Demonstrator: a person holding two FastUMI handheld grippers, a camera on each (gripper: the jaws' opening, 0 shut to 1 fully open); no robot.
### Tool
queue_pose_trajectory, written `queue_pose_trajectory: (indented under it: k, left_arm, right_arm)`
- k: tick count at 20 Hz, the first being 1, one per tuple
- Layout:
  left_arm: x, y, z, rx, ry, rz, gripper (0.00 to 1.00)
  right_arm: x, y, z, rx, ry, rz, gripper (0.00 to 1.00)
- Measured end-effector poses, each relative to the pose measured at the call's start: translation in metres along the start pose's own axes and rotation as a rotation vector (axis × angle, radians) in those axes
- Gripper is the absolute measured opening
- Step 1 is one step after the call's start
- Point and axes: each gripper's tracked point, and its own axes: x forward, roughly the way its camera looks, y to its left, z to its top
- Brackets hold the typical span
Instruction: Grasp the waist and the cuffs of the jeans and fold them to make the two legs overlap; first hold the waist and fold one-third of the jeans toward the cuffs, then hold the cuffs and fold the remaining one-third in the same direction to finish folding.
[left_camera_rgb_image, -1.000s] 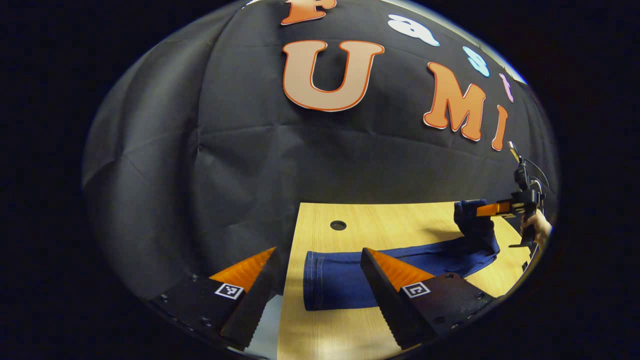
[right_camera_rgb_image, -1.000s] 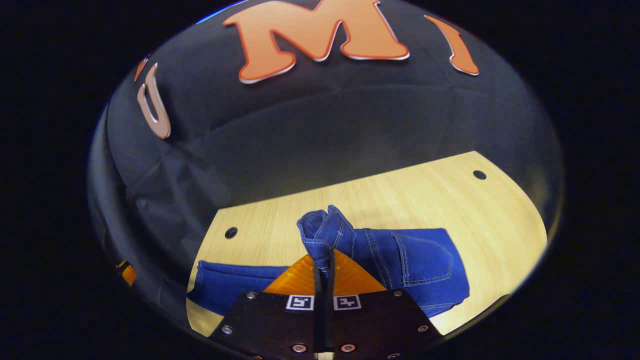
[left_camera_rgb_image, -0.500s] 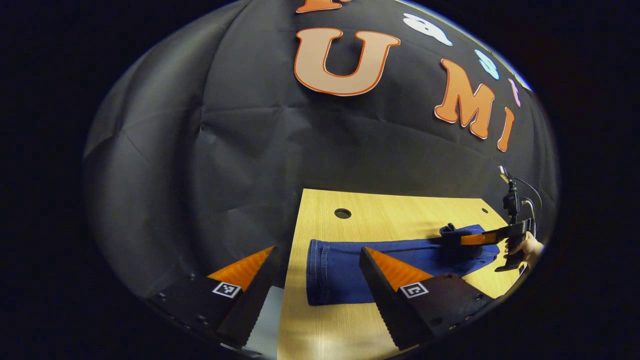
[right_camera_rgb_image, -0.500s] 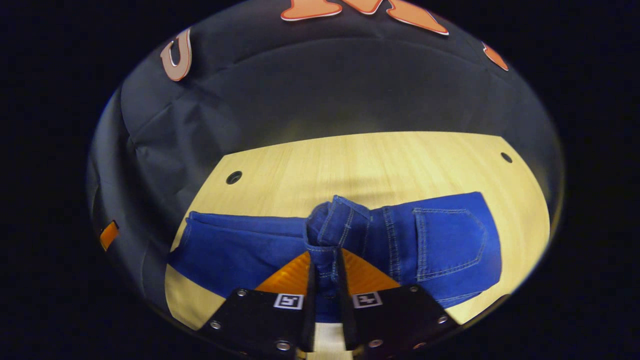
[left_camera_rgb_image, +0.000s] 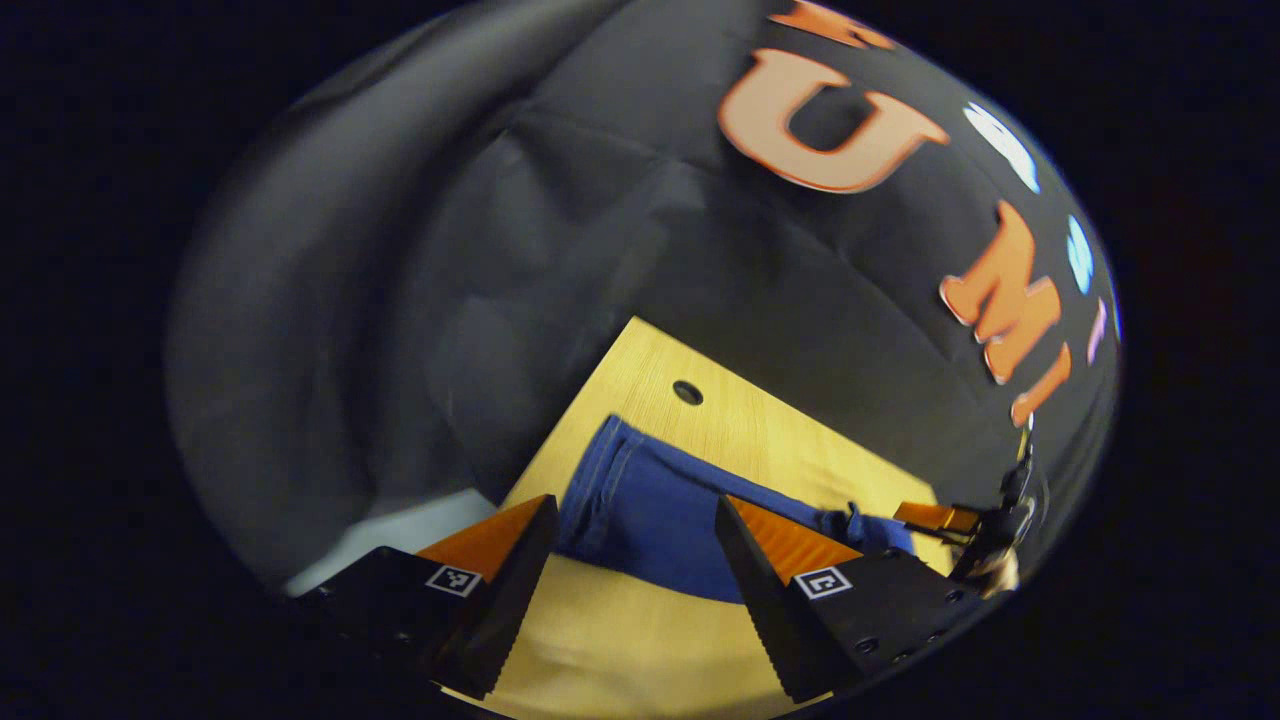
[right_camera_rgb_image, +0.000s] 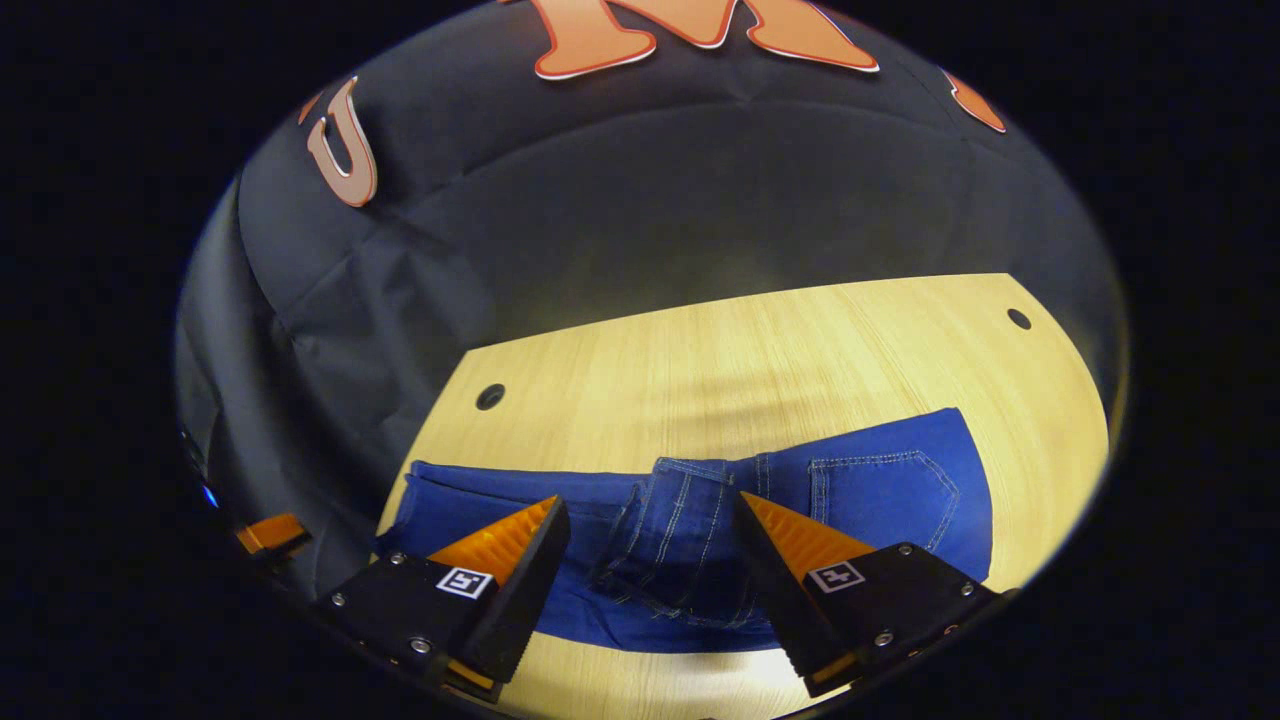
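The blue jeans (right_camera_rgb_image: 880, 490) lie along the wooden table (right_camera_rgb_image: 750, 340), legs overlapped. Their waist end (right_camera_rgb_image: 680, 520) is folded over onto the legs in a rumpled bunch, back pocket up. My right gripper (right_camera_rgb_image: 650, 530) stands open just above that bunch, one finger on each side, gripping nothing. In the left gripper view the cuff end (left_camera_rgb_image: 620, 490) of the jeans lies just ahead of my open left gripper (left_camera_rgb_image: 635, 545), which is tilted and holds nothing. The right gripper (left_camera_rgb_image: 935, 517) appears farther off at the jeans' other end.
The table (left_camera_rgb_image: 620, 650) has a round hole (right_camera_rgb_image: 490, 397) near the cuff end and another hole (right_camera_rgb_image: 1018, 319) at the far right corner. The booth's black cloth wall stands close behind it. Bare wood stretches between the jeans and the wall.
My right gripper lowered the waist onto the legs, then opened and let it go. My left gripper rolled and moved closer to the cuffs, still open.
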Motion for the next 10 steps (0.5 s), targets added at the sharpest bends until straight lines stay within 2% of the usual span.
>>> queue_pose_trajectory:
  k: [4, 6, 10]
  left_arm:
    - [0.011, 0.021, -0.048, -0.389, 0.072, 0.085, 0.98]
    - [0.021, 0.038, -0.066, -0.453, 0.084, 0.166, 0.98]
    - [0.044, 0.053, -0.067, -0.477, 0.083, 0.254, 1.00]
  right_arm:
    - [-0.022, -0.022, 0.010, 0.004, 0.033, 0.044, 0.99]
    - [-0.029, -0.041, 0.017, 0.018, 0.041, 0.041, 0.99]
    - [-0.033, -0.074, 0.020, 0.071, 0.065, 0.030, 0.99]
